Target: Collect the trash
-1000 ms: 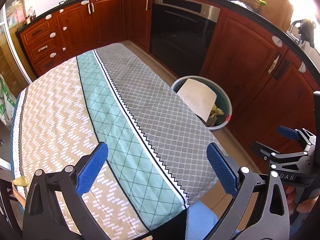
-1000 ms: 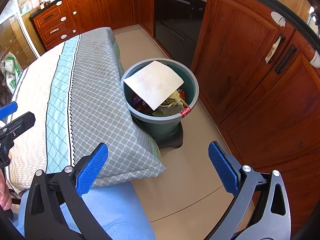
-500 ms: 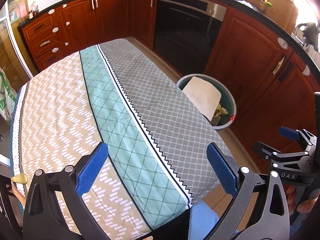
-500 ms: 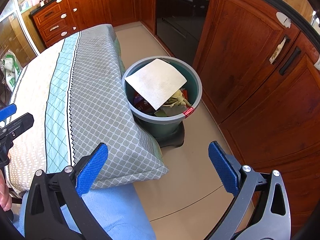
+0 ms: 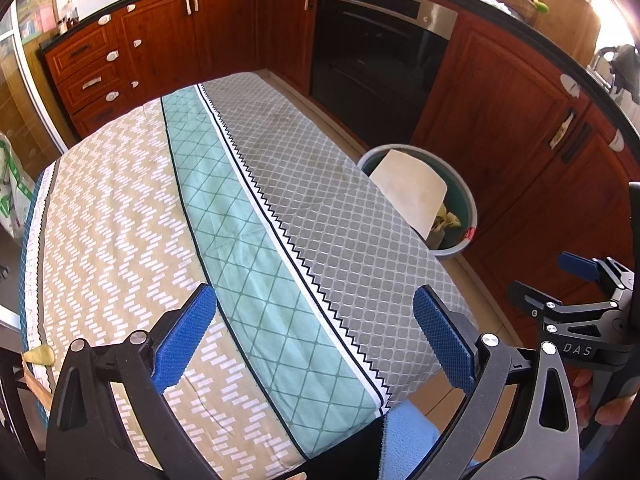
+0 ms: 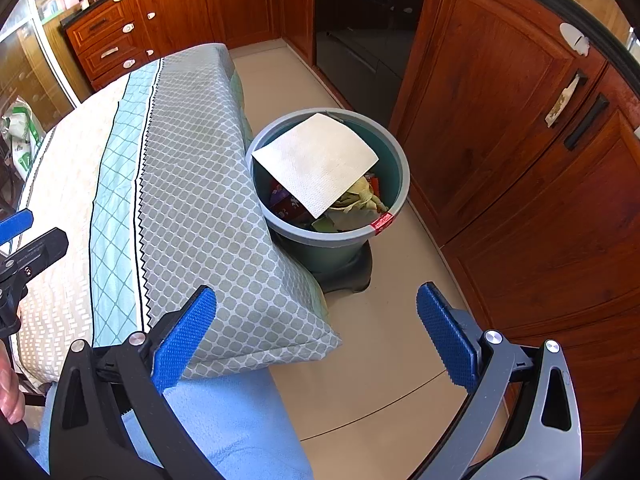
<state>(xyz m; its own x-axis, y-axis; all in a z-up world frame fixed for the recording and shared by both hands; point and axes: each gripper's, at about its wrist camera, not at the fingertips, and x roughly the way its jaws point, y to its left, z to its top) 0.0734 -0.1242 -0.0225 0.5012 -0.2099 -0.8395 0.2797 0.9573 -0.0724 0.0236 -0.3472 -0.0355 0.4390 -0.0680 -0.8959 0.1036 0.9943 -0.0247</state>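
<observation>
Apparently you are between pickups: both your left gripper (image 5: 314, 336) and right gripper (image 6: 316, 332) hang spread and empty, the paper towel (image 6: 316, 162) already lies in the bin (image 6: 394, 196) beside the table (image 5: 168, 216), so next scan for remaining trash.

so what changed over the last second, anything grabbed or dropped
Nothing was grabbed or let go. The left gripper drifted a little, so the patterned tablecloth and the bin sit slightly lower in its view. The right gripper's view shifted only slightly. Both grippers stayed open and empty, and the white paper towel still lies across the bin's trash.
</observation>
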